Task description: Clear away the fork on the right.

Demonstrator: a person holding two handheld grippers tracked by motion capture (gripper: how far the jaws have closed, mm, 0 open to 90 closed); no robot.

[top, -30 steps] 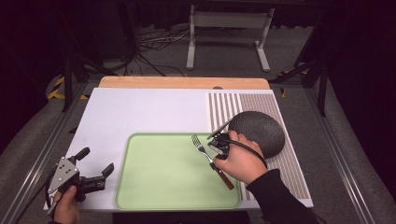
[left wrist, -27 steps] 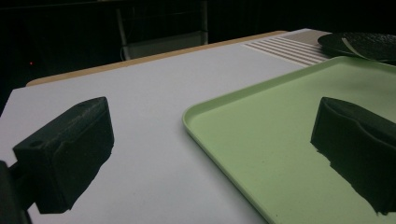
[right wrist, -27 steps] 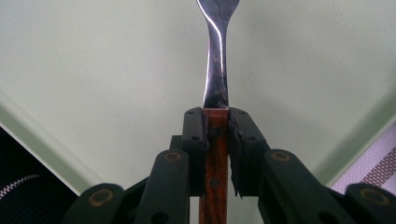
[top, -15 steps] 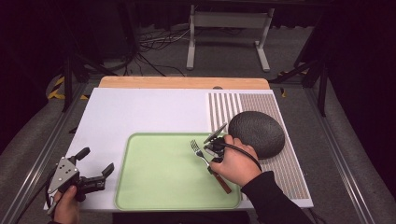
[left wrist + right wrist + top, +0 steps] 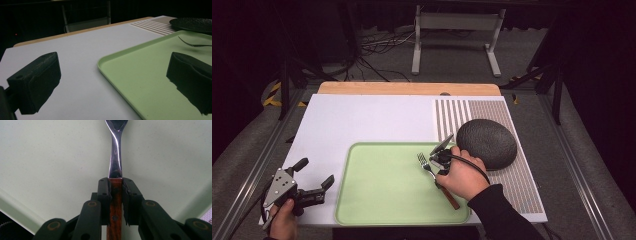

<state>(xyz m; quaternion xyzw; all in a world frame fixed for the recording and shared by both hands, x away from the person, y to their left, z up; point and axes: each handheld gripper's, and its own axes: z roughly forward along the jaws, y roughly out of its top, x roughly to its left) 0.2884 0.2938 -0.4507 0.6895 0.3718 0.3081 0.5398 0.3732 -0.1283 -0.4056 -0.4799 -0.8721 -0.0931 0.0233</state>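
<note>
Here the right gripper [image 5: 441, 159] is clamped on a fork [image 5: 435, 179]: in the right gripper view its two jaws press on either side of the wooden handle [image 5: 115, 202], just where the wood meets the steel neck, and the metal runs on ahead over pale green. From the high view the fork lies over the right part of the green tray [image 5: 377, 200], tines toward the far left, handle end toward the near right edge (whether the tines touch the tray I cannot tell). The right hand [image 5: 464, 176] wraps the gripper's body, with its cable looping over the knuckles.

Just beyond that hand, a dark round plate [image 5: 487, 142] sits on the striped mat [image 5: 517, 175], close to the tray's right rim.

The left gripper [image 5: 314, 181] is held low at the near left corner of the white board [image 5: 362, 120], well apart from the fork. Its jaws stand wide with nothing between them; in the left gripper view they frame bare board and the tray's left rim [image 5: 117, 53].
</note>
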